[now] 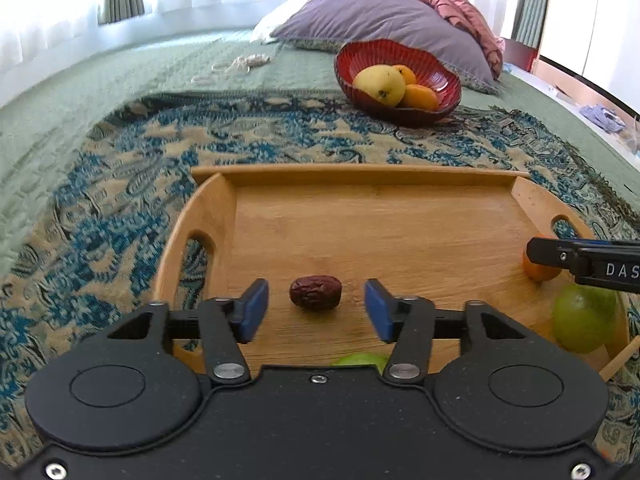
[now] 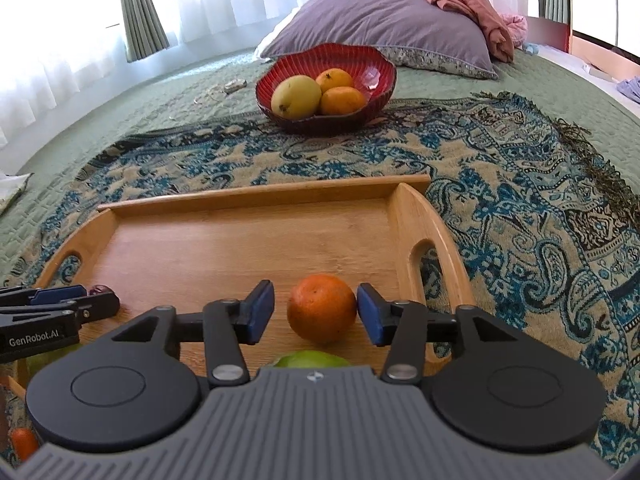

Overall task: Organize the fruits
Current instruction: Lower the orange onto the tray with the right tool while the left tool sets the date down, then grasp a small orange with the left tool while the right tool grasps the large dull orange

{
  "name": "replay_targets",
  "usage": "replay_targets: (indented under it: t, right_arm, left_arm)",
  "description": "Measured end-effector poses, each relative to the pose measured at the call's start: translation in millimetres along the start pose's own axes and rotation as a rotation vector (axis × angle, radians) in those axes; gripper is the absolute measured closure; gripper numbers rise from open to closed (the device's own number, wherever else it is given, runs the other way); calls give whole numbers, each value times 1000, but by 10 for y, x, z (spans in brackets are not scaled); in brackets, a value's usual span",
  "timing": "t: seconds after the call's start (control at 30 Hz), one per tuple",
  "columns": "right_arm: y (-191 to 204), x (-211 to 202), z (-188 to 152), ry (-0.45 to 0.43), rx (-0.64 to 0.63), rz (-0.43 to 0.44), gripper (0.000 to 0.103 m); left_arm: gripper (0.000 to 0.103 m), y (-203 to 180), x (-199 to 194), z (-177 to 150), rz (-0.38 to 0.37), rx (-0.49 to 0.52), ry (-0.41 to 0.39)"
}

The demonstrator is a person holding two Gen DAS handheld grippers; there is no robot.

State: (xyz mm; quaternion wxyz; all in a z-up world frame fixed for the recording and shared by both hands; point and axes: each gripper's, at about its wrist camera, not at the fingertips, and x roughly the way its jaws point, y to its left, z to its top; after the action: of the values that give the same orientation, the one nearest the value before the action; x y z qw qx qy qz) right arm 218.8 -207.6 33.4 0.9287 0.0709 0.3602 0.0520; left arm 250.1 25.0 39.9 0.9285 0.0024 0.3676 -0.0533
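Fruit pickup staged: left gripper [image 1: 316, 312] spread around date [image 1: 315, 293] near wooden tray's [image 1: 372, 174] near edge; right gripper [image 2: 316, 312] spread around orange [image 2: 322, 307] by tray's right handle, likely both bound for red bowl [image 2: 380, 66] beyond tray's far edge.
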Motion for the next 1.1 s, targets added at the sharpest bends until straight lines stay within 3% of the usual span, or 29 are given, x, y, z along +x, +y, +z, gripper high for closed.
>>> replay_targets:
  t: [0.2,0.37,0.9,1.1]
  right_arm:
    - [44,-188,-28,-46,-31,21,25]
    - [87,-364,-93,-89,-51,36,18]
    - [302,-931,-514,-219,-144,46,1]
    - [352,-1091,-750,-247,-181,47,0]
  left_arm:
    - [21,-42,-282,-72,-5,65,-82]
    - [17,-76,-521,-148,-7,104,-132]
    - [6,22,-1157,-537,-99,41,-192]
    - [4,33,-1327,-721,-116,36,-208]
